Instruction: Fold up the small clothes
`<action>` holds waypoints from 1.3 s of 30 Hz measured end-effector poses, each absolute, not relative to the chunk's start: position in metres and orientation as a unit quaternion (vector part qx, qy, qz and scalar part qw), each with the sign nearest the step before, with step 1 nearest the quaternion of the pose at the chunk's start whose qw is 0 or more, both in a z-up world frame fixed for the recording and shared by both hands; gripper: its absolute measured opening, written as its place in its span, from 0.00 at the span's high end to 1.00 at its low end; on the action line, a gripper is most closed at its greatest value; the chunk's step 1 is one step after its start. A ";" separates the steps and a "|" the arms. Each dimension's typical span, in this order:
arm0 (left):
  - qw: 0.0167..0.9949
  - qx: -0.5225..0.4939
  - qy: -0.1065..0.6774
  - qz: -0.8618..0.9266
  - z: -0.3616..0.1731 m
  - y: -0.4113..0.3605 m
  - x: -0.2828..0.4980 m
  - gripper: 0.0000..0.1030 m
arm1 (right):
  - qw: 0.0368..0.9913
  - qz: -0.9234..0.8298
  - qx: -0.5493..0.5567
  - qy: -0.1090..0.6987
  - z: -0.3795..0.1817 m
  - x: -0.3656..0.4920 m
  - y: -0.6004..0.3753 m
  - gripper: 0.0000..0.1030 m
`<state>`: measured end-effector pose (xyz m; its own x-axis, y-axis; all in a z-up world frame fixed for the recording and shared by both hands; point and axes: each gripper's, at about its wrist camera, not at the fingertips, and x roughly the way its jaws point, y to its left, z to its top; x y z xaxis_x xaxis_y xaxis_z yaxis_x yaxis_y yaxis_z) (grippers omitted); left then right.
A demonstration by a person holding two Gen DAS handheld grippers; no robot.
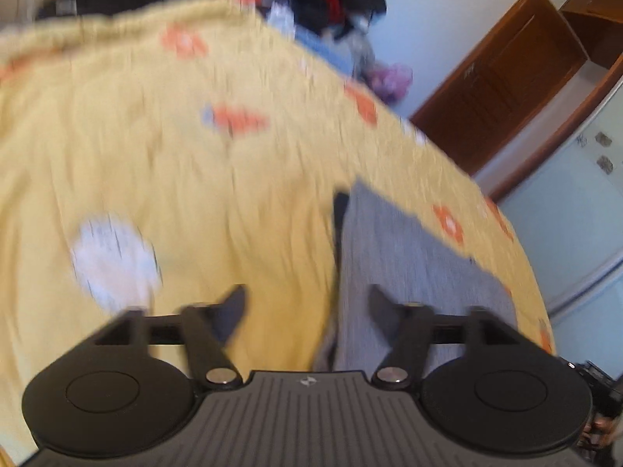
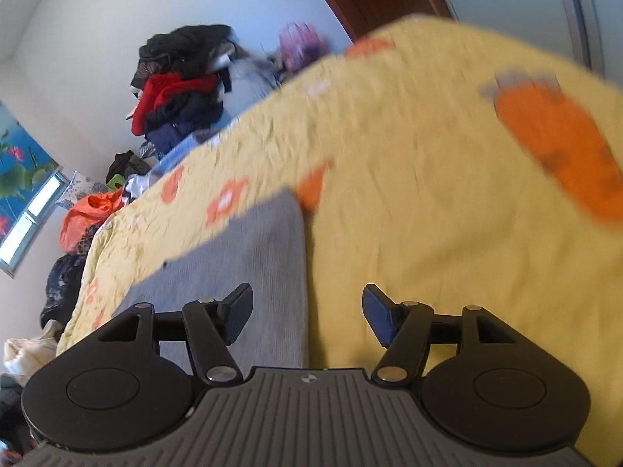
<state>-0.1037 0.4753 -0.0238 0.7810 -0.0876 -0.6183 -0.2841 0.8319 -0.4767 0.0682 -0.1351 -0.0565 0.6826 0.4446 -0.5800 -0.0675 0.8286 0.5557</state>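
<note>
The grey garment lies flat on the yellow bedspread, near the bed's edge. The left tool and right tool hover wide apart and empty, each straddling a side edge. Best pinch opposite corners evenly, lifting together to keep the fold square.

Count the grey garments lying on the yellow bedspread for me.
1. The grey garment lies flat on the bedspread near its edge, below both open grippers: left gripper, right gripper. Others may lie outside view.
</note>
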 end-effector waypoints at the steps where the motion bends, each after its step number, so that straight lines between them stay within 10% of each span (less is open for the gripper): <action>1: 0.910 -0.269 0.309 0.061 -0.016 0.478 -0.093 0.18 | 0.886 0.153 0.245 0.362 -0.051 0.081 -0.133 0.37; 17: 0.902 -0.177 0.393 -0.021 -0.080 0.436 0.145 0.19 | 0.884 0.196 0.058 0.421 -0.086 0.250 -0.026 0.46; 19: 0.900 -0.167 0.402 -0.035 -0.082 0.433 0.148 0.20 | 0.877 0.207 0.051 0.430 -0.092 0.253 -0.020 0.64; 21: 0.904 -0.149 0.398 -0.041 -0.082 0.430 0.151 0.29 | 0.873 0.216 0.052 0.435 -0.094 0.253 -0.017 0.85; 23: 0.908 -0.140 0.393 -0.045 -0.082 0.429 0.154 0.67 | 0.879 0.217 0.055 0.421 -0.092 0.252 -0.019 0.86; 27: 0.908 -0.137 0.393 -0.055 -0.086 0.429 0.159 0.94 | 0.889 0.223 0.058 0.396 -0.084 0.245 -0.021 0.87; 39: 0.919 -0.192 0.343 -0.013 -0.068 0.467 0.145 0.95 | 0.885 0.201 0.178 0.379 -0.085 0.266 -0.044 0.88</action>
<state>0.1448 0.4674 -0.0684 0.7638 -0.1562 -0.6262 -0.1081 0.9256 -0.3627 0.2659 -0.0438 -0.0846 0.6317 0.4912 -0.5997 -0.2209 0.8556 0.4682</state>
